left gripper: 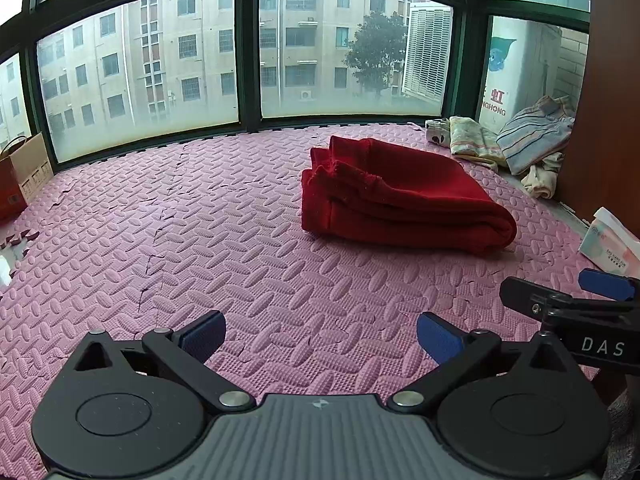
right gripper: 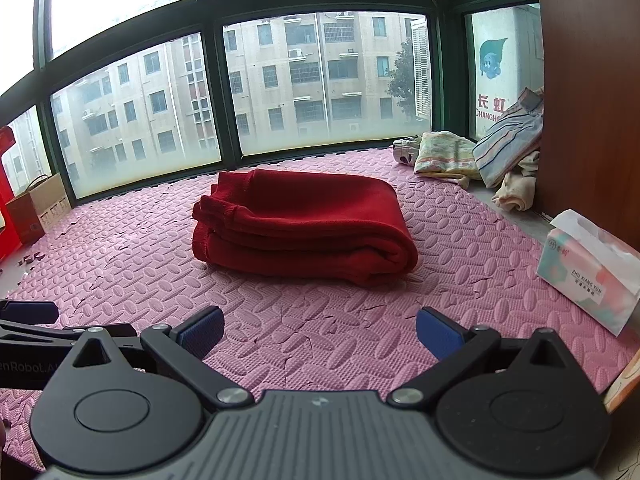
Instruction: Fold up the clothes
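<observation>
Both my grippers, left gripper [left gripper: 320, 334] and right gripper [right gripper: 320, 330], hang spread wide and empty above the pink foam mat [left gripper: 200, 240]. Ahead lies the folded red garment [right gripper: 304, 224]; unfolded clothes [right gripper: 472, 156] sit heaped beyond, near the window.

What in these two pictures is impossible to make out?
- Underside and inner layers of the folded red garment: hidden by its own folds, both views.
- Striped shirt: partly behind the wooden panel, right wrist view.
- Tissue pack: cut by the frame edge, left wrist view.
</observation>
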{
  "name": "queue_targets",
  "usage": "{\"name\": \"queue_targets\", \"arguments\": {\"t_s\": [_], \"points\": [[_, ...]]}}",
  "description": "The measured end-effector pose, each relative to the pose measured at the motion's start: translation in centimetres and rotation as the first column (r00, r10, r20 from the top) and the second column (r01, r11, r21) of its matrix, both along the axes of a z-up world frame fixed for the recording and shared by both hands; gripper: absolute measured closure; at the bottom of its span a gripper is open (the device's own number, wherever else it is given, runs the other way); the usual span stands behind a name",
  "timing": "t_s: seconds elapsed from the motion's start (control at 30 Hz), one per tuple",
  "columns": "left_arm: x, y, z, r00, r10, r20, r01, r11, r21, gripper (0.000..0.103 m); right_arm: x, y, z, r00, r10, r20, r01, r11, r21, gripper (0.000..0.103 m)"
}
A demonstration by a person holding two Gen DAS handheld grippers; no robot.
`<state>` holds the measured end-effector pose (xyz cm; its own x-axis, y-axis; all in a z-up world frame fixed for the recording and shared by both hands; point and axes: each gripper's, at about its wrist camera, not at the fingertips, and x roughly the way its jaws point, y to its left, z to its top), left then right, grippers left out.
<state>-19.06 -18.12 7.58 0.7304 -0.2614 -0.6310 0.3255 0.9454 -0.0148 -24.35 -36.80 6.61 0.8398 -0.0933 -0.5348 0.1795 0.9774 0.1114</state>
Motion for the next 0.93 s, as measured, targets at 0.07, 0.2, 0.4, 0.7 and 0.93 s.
{"name": "queue_targets", "arguments": {"t_s": [0.07,0.2,0.4,0.7,0.93], "points": [[0.2,-0.1,-0.1,1.000,-0.002,-0.002,0.002,1.000,0.004,0.000,0.1,-0.1,-0.1,1.000,0.000,-0.003,0.000,1.000,0.001,0.000],[0.7,-0.3,-0.3,1.000,-0.006,-0.007,0.006,1.000,0.011,0.000,0.7,-0.3,-0.2,1.000,-0.003,-0.010,0.003,1.000,0.000,0.000],[1.7,-0.8,-0.4,1.000,-0.012,-0.010,0.012,1.000,0.019,0.000,1.7,-0.6,-0.4,1.000,-0.009,-0.017,0.009,1.000,-0.002,0.000],[3.6,-1.7,-0.7,1.000,-0.017,-0.011,0.017,0.999,0.033,0.000,3.3,-1.2,-0.8,0.999,-0.021,-0.026,0.021,1.000,0.003,0.000],[5.2,-2.5,-1.0,0.999,-0.026,-0.030,0.027,0.999,0.042,0.000,4.6,-1.8,-1.3,0.999,-0.036,-0.034,0.036,0.999,0.013,0.000]]}}
